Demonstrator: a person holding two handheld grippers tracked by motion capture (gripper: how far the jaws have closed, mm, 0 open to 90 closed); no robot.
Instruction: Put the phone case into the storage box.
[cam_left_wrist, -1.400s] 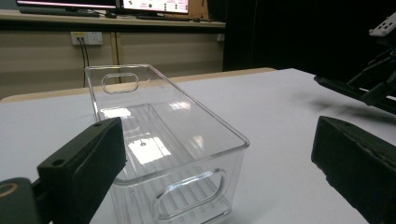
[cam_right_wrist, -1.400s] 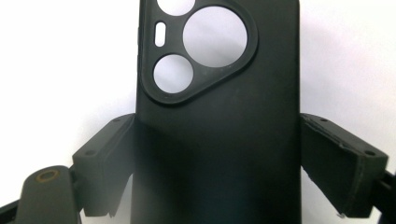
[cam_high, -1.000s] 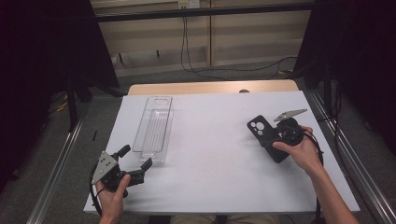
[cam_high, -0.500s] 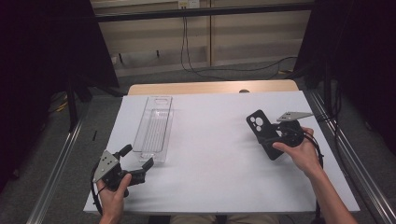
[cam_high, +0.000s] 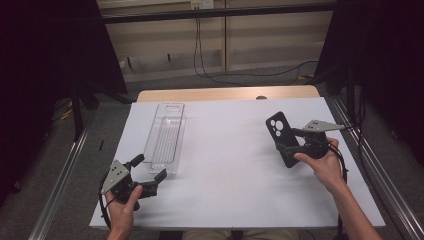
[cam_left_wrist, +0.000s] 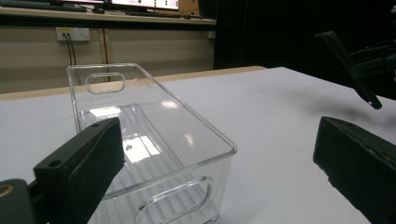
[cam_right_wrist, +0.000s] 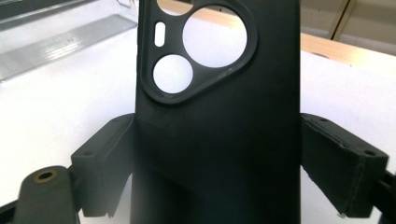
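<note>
A black phone case (cam_high: 279, 136) with camera cut-outs hangs tilted above the right side of the white table (cam_high: 225, 150), and my right gripper (cam_high: 291, 146) is shut on it. In the right gripper view the case (cam_right_wrist: 219, 130) stands upright between both pads, pressed from either side. A clear plastic bin (cam_high: 166, 137) lies lengthwise at the table's left, holding nothing. Just in front of its near end rests my left gripper (cam_high: 149, 168), open and holding nothing. The left gripper view looks along the bin (cam_left_wrist: 154, 135) between wide jaws, with the phone case (cam_left_wrist: 348, 65) far off at the right.
A wooden table edge (cam_high: 225, 94) shows behind the white top. Metal rails (cam_high: 65, 170) run along both sides of the table, and cables hang on the back wall. A broad bare stretch of white surface lies between the bin and the phone case.
The right gripper has turned a little with the phone case, so its grey plate lies more level and the case sits slightly further left. The left gripper has stayed put.
</note>
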